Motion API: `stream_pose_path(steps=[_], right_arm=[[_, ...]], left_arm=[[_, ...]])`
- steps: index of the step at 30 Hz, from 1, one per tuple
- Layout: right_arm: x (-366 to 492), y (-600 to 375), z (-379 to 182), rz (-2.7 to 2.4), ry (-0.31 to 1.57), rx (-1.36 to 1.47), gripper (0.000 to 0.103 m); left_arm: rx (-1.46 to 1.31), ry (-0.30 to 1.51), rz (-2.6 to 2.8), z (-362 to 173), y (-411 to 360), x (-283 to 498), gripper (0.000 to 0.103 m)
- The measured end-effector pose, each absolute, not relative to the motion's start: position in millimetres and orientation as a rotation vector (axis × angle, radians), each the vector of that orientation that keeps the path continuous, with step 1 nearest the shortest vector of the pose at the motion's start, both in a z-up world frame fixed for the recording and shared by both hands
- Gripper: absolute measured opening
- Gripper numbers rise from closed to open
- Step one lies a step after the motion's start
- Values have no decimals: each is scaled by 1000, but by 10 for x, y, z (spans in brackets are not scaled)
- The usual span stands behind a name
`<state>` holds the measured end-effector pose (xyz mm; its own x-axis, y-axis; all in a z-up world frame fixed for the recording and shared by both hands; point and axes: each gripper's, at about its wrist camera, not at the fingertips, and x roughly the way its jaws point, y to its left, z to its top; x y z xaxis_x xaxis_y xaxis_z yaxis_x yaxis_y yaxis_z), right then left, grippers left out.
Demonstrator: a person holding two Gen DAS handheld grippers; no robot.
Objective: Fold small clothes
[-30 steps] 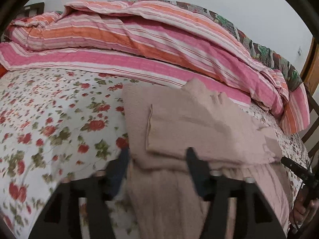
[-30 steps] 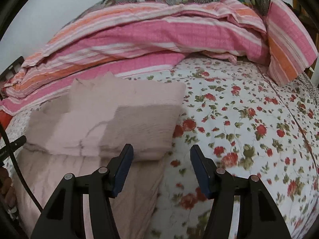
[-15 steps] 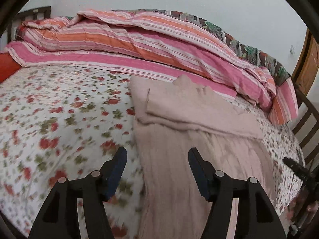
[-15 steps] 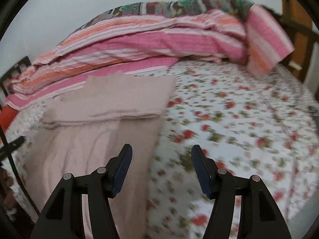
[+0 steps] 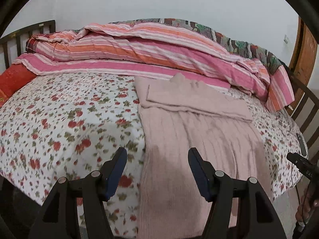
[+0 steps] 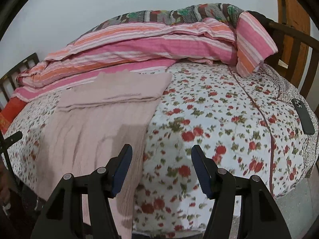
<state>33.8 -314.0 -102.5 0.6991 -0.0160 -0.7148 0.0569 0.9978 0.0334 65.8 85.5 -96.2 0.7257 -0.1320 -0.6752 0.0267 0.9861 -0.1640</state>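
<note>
Left wrist view: the left gripper hangs above the near edge of the bed, its jaws released and wide apart with nothing between them. The task's thing, a pale pink garment, runs from six o'clock up to twelve o'clock of the gripper, lying flat on the flowered bedsheet. Its far part is already doubled back into a band across the top, while the near part hangs over the bed's edge. The left side hem sits just inside the left finger, so the gripper is over that hem and not touching it. The striped quilt is heaped at twelve o'clock, touching the garment's far end. At three to four o'clock the other gripper's tip and a hand show at the frame's border.

Right wrist view: the right gripper is also released, jaws apart and empty. The garment lies from nine to eleven o'clock, its right hem under the left finger. A phone rests on the sheet at two o'clock, near the bed's corner.

Risks, as I judge them: the hanging part could drag the cloth off the bed if one corner is lifted alone; a pinch that also catches the sheet would pull it up too; uneven lifts would skew the fold.

Room: the sheet is open at nine o'clock in the left view and from twelve to three in the right. The quilt blocks the far side, and the bed rails close the right end.
</note>
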Motion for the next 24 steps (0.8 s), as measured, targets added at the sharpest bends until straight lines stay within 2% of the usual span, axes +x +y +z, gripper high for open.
stream_pose_path(steps=[9,15,23,24], right_arm=[[129,-3069,-1237,-7,826,80,59],[-22,-3024,-1461,48,845,121,59],[-42,-2717,-1772,120,883,57,43],[-26,-2696,-1802,119,890,52,38]], left_arm=[[-150,768,-64,-1078,926,435,62],[-162,812,-65,-1346,979,336,62],[-211,867,-115,-1742,1044,305,60],[-208,868,-122,-1782,1029,312,59]])
